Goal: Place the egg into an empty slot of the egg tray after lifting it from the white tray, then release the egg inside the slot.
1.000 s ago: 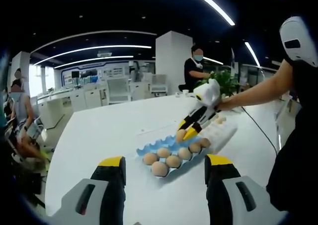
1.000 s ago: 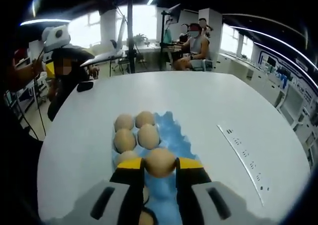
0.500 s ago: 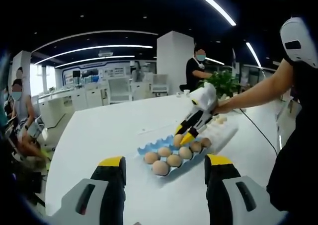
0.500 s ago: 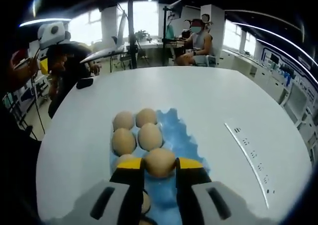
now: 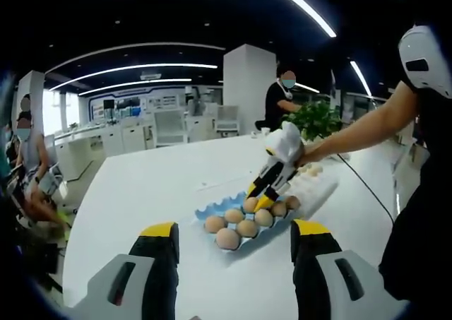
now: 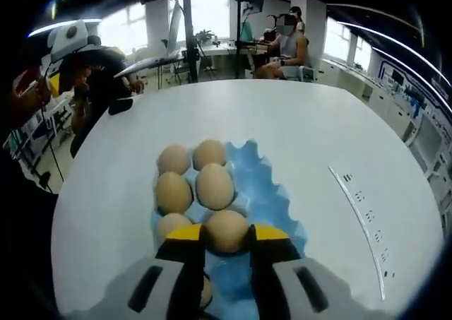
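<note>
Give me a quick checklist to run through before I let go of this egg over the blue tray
1. Egg held firmly: ok. The right gripper is shut on the egg, yellow tips on both its sides.
2. Egg over the egg tray: ok. Blue tray lies right beneath and ahead of the held egg.
3. Target slot empty: cannot tell. The egg and jaws hide what is directly under them; the blue column beside the seated eggs looks free.
4. Egg low enough to release: cannot tell. In the left gripper view the right gripper is down among the eggs, but contact is unclear.
5. Left gripper out of the way: ok. Open, away from the tray.
</note>
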A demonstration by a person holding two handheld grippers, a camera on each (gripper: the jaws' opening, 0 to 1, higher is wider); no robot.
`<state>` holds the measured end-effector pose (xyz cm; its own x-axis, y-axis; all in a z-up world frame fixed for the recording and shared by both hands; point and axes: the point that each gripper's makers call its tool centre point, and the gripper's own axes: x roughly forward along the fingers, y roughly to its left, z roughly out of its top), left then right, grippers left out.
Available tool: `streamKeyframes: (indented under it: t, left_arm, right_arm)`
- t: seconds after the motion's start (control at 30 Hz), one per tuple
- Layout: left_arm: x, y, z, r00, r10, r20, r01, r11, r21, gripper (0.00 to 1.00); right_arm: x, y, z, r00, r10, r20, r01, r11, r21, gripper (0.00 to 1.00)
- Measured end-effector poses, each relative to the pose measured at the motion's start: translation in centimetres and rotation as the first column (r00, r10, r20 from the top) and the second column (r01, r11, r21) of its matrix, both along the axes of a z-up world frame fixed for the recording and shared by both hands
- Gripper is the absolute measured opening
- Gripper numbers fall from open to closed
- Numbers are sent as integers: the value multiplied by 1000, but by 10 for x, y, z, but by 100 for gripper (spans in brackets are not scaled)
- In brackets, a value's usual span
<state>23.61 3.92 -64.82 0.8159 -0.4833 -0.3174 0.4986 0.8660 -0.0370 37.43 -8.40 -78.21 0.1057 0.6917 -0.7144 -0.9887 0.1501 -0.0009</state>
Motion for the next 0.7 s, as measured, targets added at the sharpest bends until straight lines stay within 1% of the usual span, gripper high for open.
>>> streamKeyframes:
  t: [0.17, 0.2, 0.23, 0.27, 0.3, 0.4, 0.47, 0.5, 0.53, 0.57, 0.67, 0.7]
  left_arm:
    - [1, -1, 0, 1000, -6, 2, 6, 1000, 0, 64]
    - [1, -1, 1, 1000, -6, 3, 6, 1000, 0, 64]
    - [1, -1, 1, 1000, -5, 3, 5, 1000, 2, 64]
    - [1, -1, 1, 1000, -5, 4, 4, 1000, 3, 64]
    - [0, 0, 2, 1000, -4, 4, 4, 1000, 1, 64]
    - [0, -1, 2, 1000, -5, 4, 5, 1000, 6, 64]
    - [0, -1, 3, 1000, -5, 4, 5, 1000, 6, 64]
    - [0, -1, 3, 1000, -6, 5, 6, 1000, 10, 64]
    - [0, 0, 4, 1000, -5, 7, 5, 1000, 11, 64]
    - [1, 0, 5, 1000, -4, 8, 4, 1000, 8, 64]
    - [1, 0, 5, 1000, -3, 8, 3, 1000, 11, 64]
    - [1, 0, 5, 1000, -4, 8, 4, 1000, 12, 64]
  right_arm:
    - [0, -1, 0, 1000, 2, 3, -2, 1000, -6, 25]
    - [0, -1, -1, 1000, 15, 18, -15, 1000, -4, 25]
    - [0, -1, 0, 997, 51, 51, -51, 999, -7, 25]
    - [-1, -2, -1, 998, 47, 51, -47, 999, -4, 26]
    - [-4, -1, 0, 995, 71, 70, -71, 997, -5, 26]
    - [-4, -3, -2, 995, 65, 72, -65, 998, -7, 27]
    - [-3, -4, -1, 994, 65, 88, -65, 998, 6, 30]
    - [0, -5, 0, 996, 41, 85, -43, 999, 24, 31]
    - [0, -5, 1, 996, 35, 79, -37, 999, 33, 32]
    - [-1, -3, 7, 997, 26, 66, -31, 997, 75, 32]
    - [0, -3, 21, 998, -6, 61, -2, 990, 141, 40]
    - [-1, -3, 27, 998, -22, 50, 13, 985, 171, 41]
